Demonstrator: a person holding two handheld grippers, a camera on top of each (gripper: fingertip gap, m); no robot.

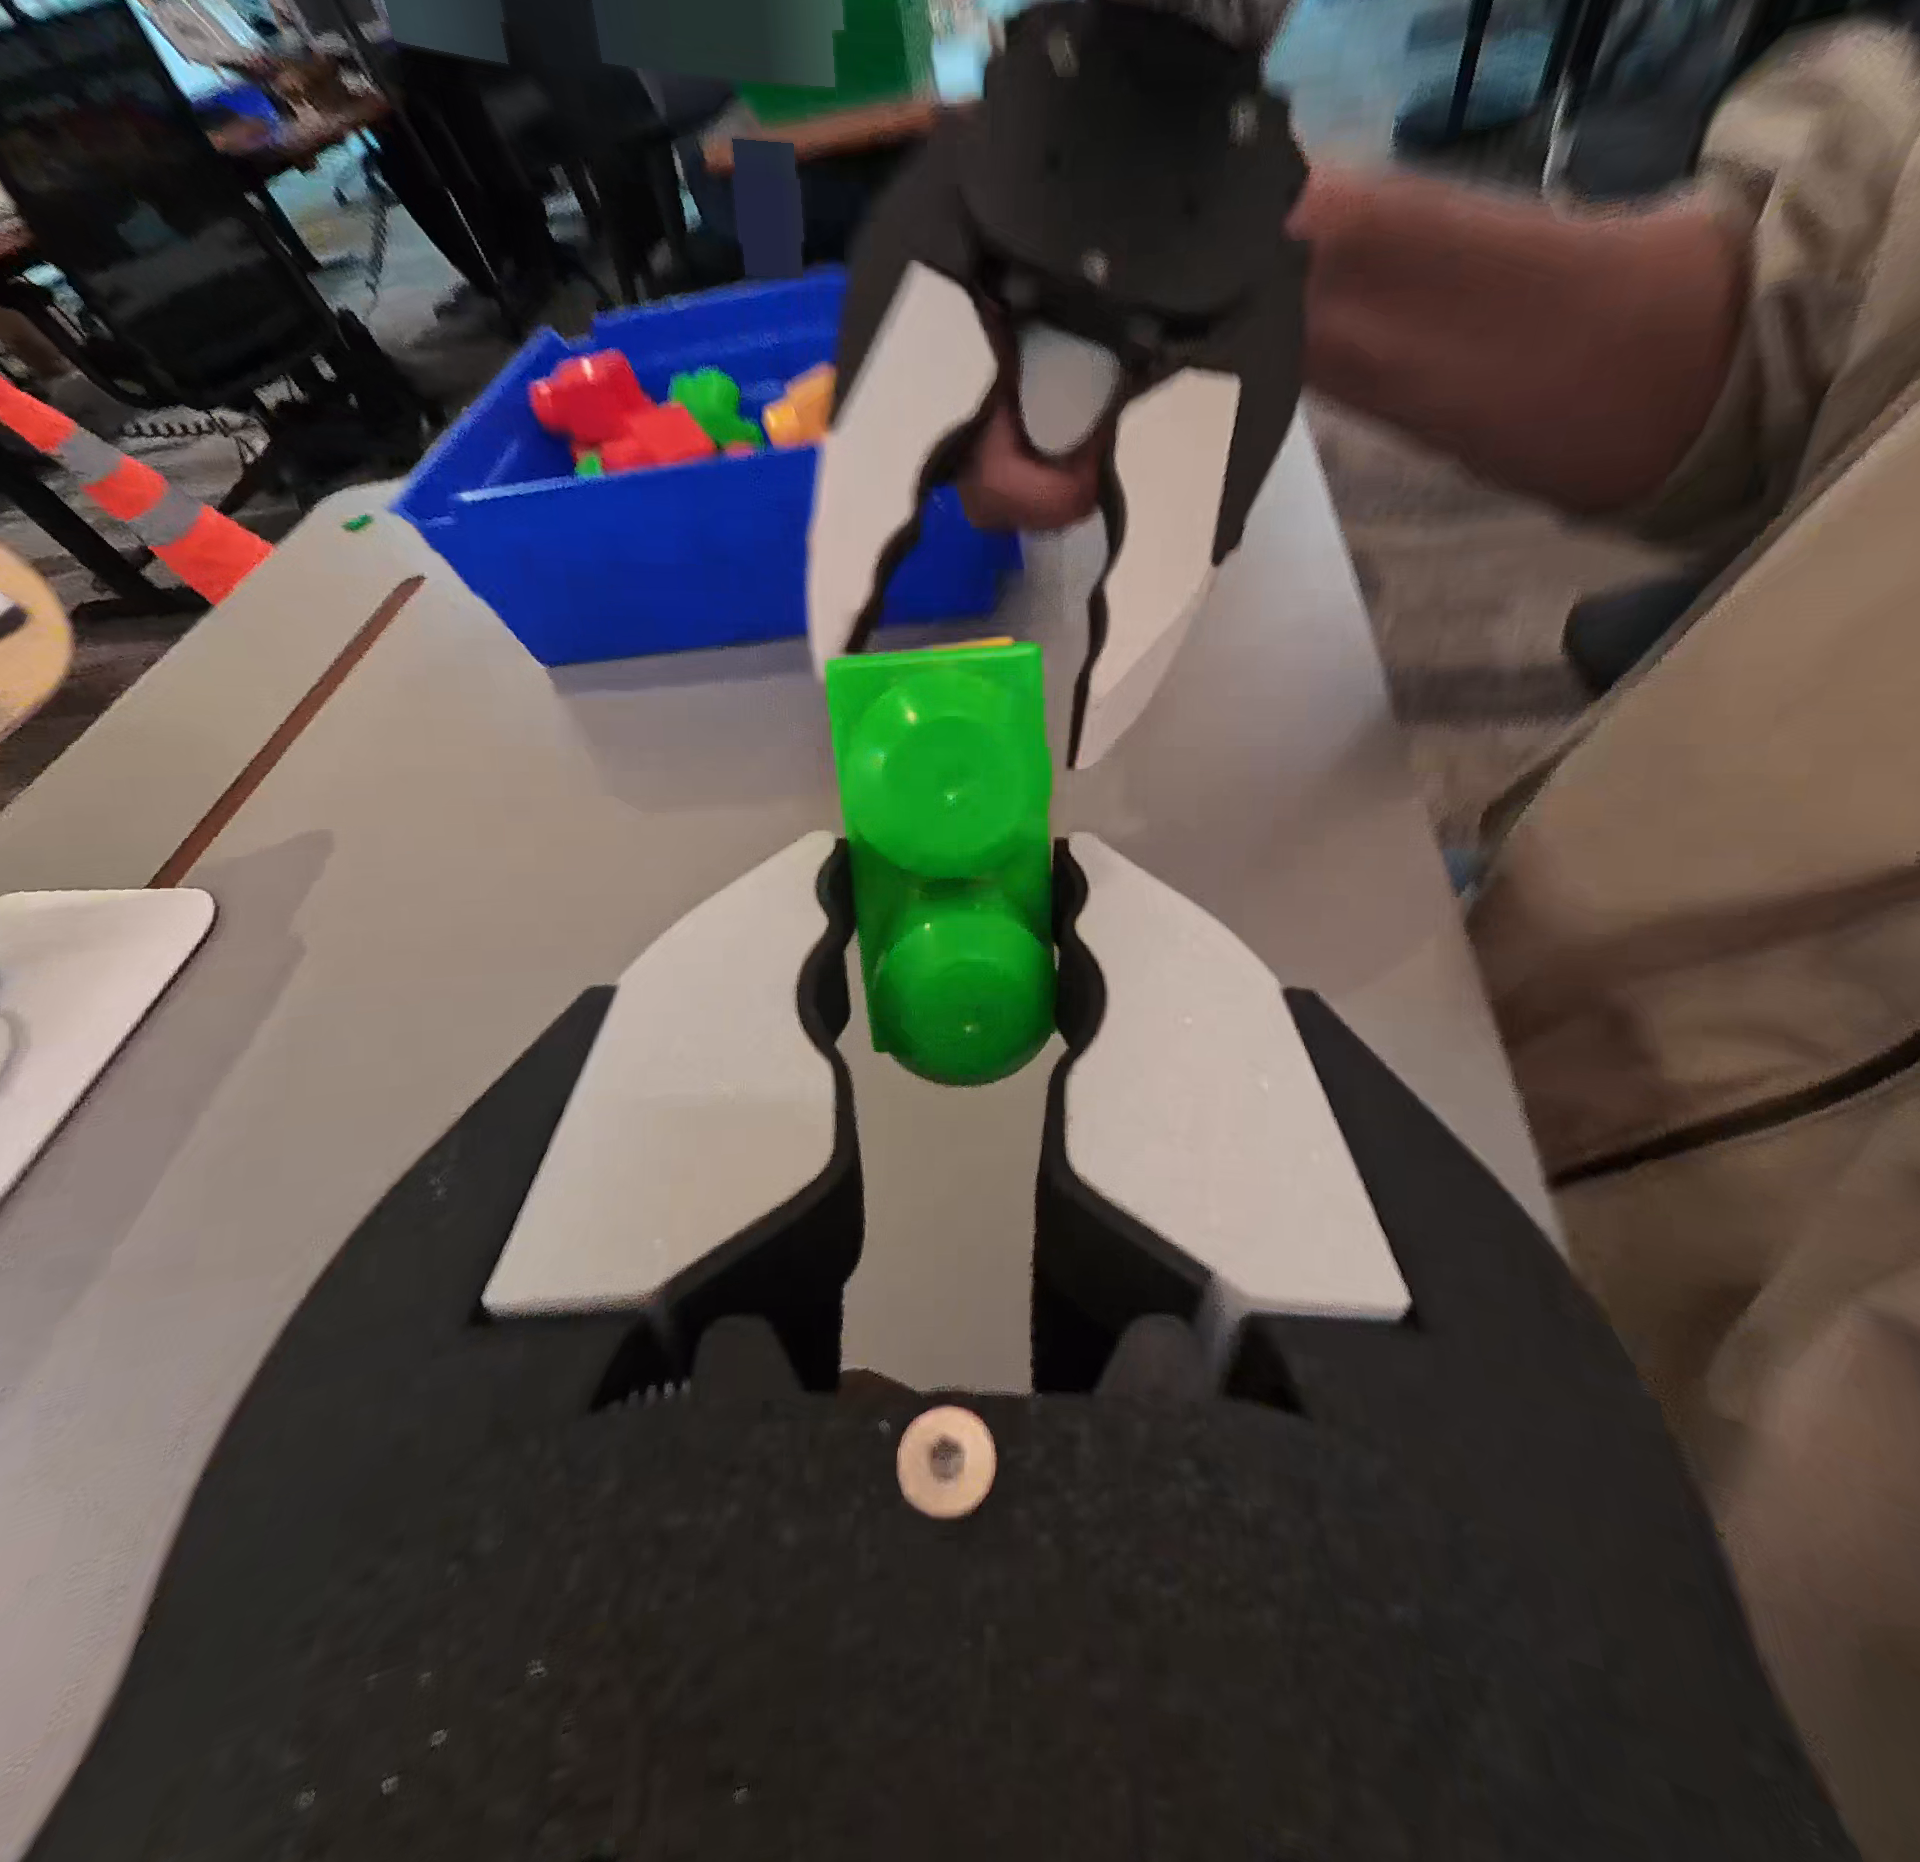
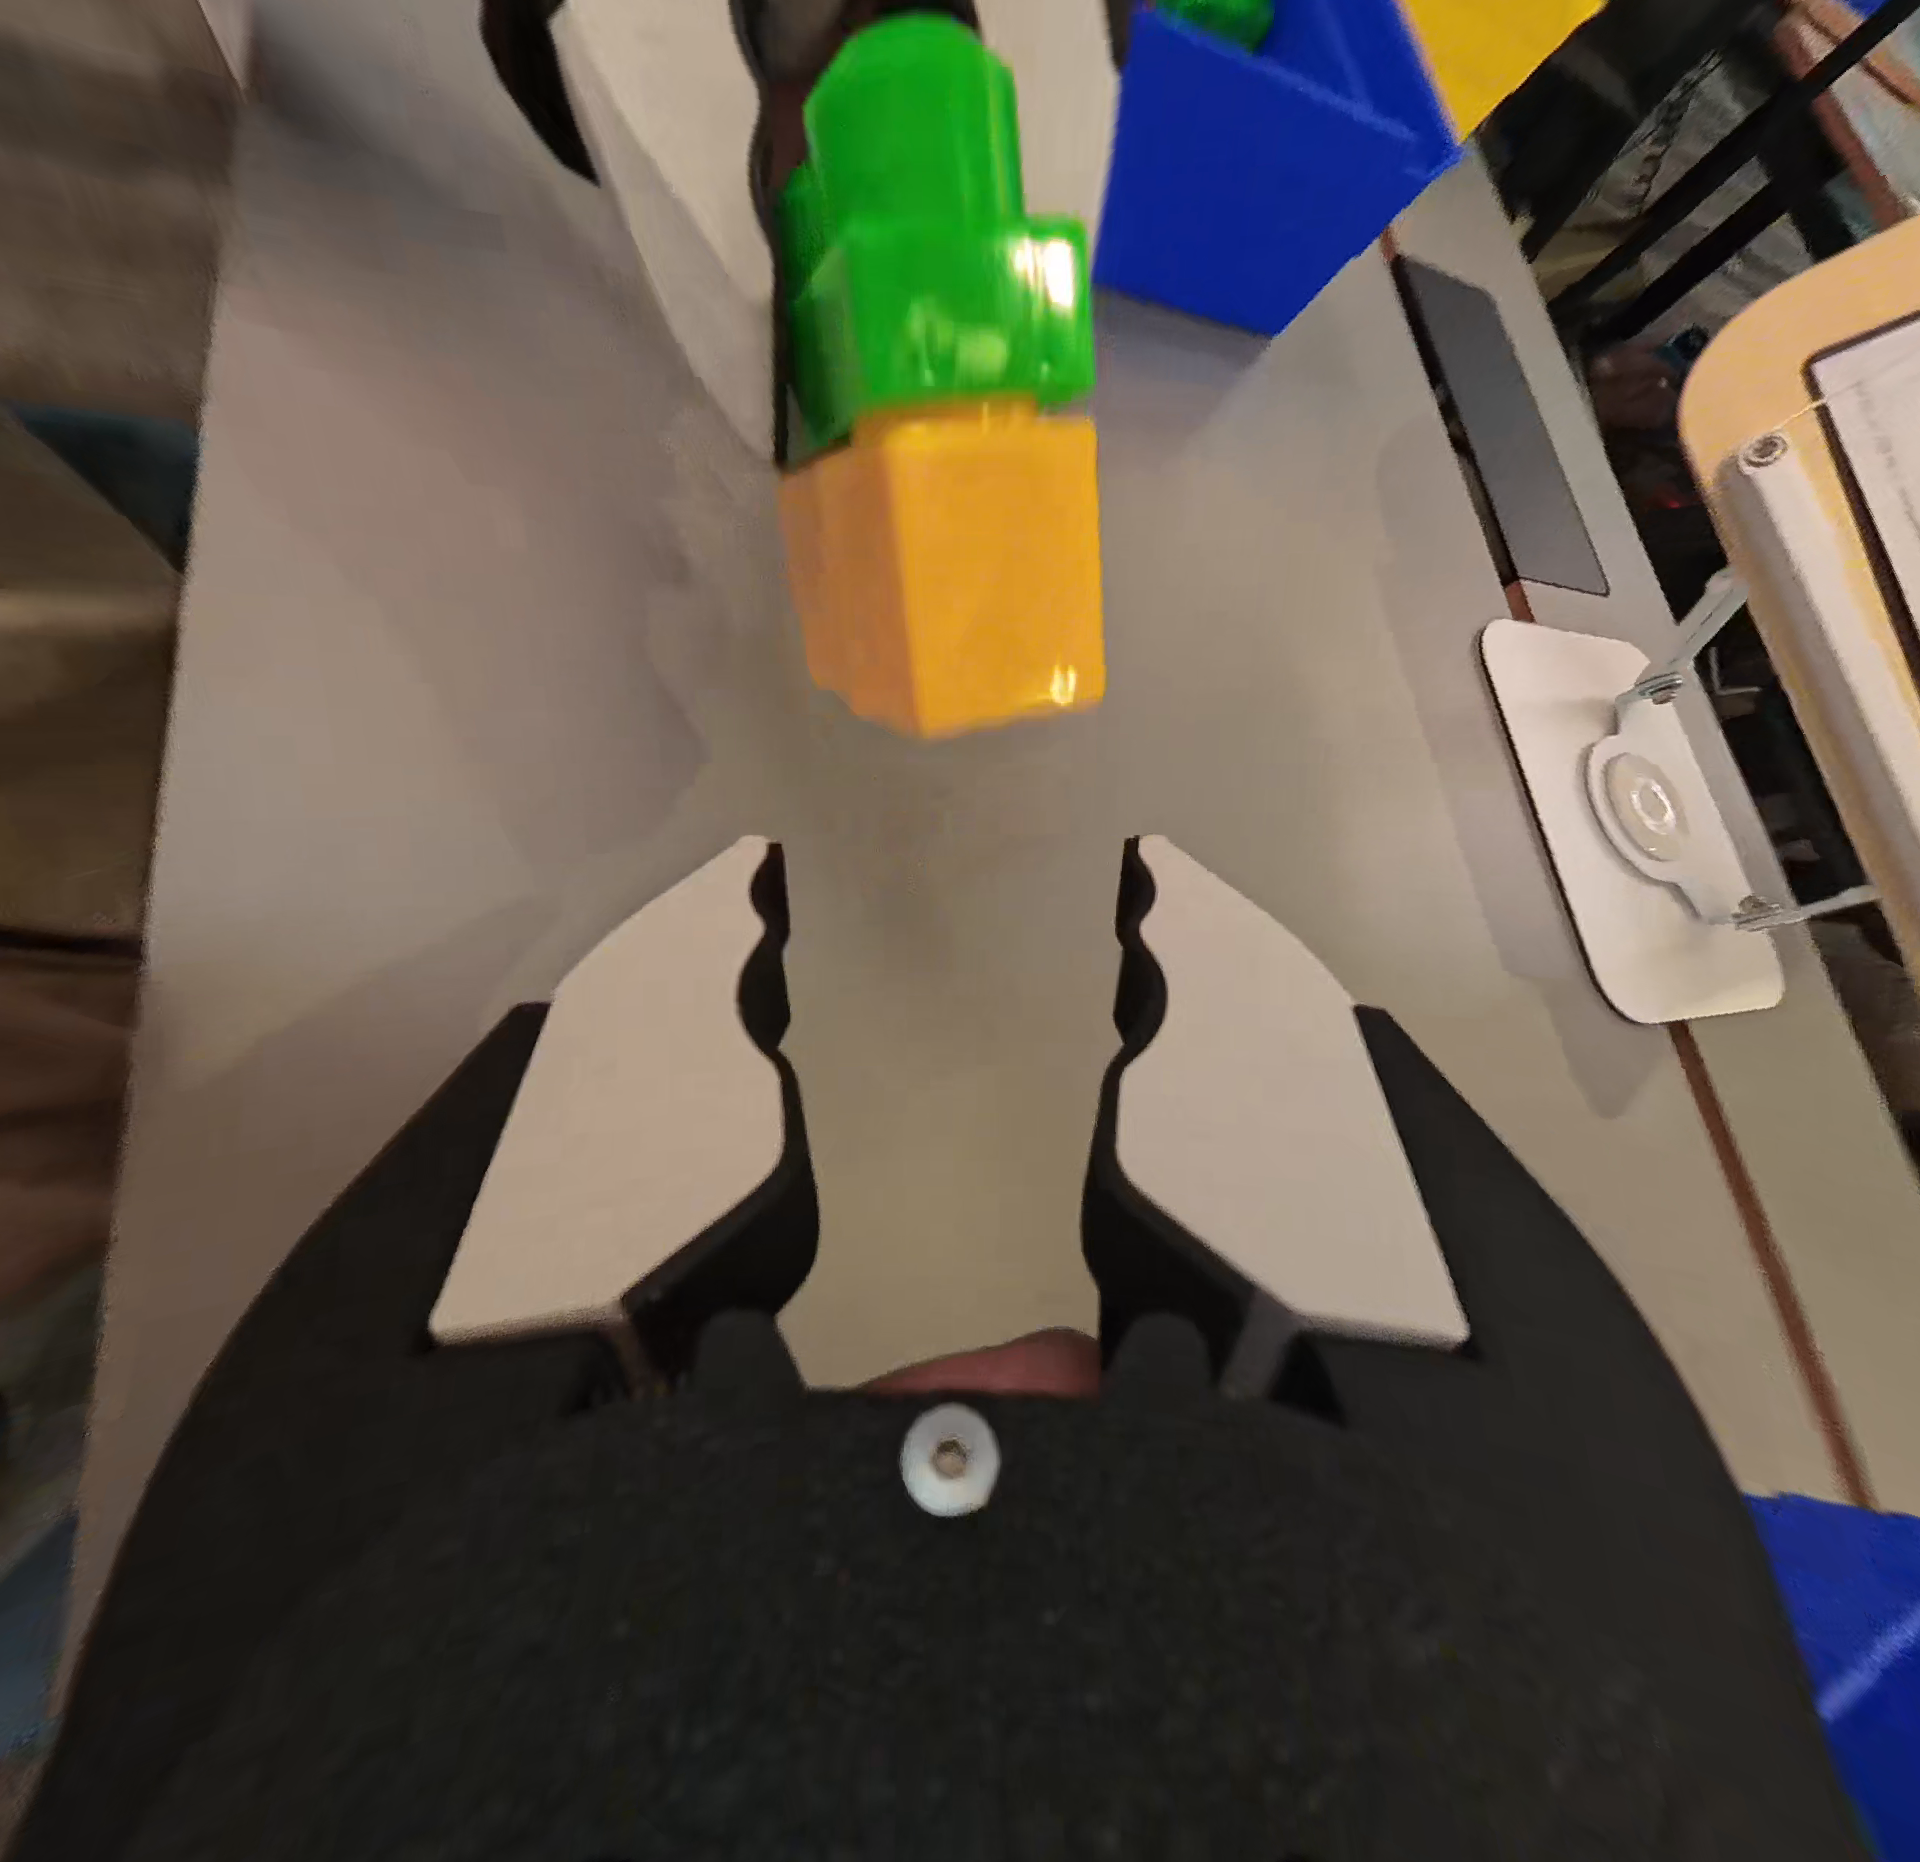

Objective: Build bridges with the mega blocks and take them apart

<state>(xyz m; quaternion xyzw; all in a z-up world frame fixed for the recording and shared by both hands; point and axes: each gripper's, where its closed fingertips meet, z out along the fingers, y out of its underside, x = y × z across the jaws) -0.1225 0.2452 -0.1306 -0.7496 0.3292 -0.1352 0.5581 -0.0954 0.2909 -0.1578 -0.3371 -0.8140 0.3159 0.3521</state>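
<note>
My left gripper is shut on a green two-stud block, studs facing its camera. An orange-yellow block is stuck on the green block's far side; in the left wrist view only a sliver of it shows. My right gripper is open and empty, pointing at the yellow block's free end with a small gap. It also shows in the left wrist view, facing my left gripper. I cannot tell whether the stack touches the grey table.
A blue bin holding red, green and orange blocks stands behind the stack; it also shows in the right wrist view, next to a yellow bin. A white base plate with a stand sits at the table edge. A person's beige sleeve is on the right. My right fingertips sit around 7 cm from my left ones.
</note>
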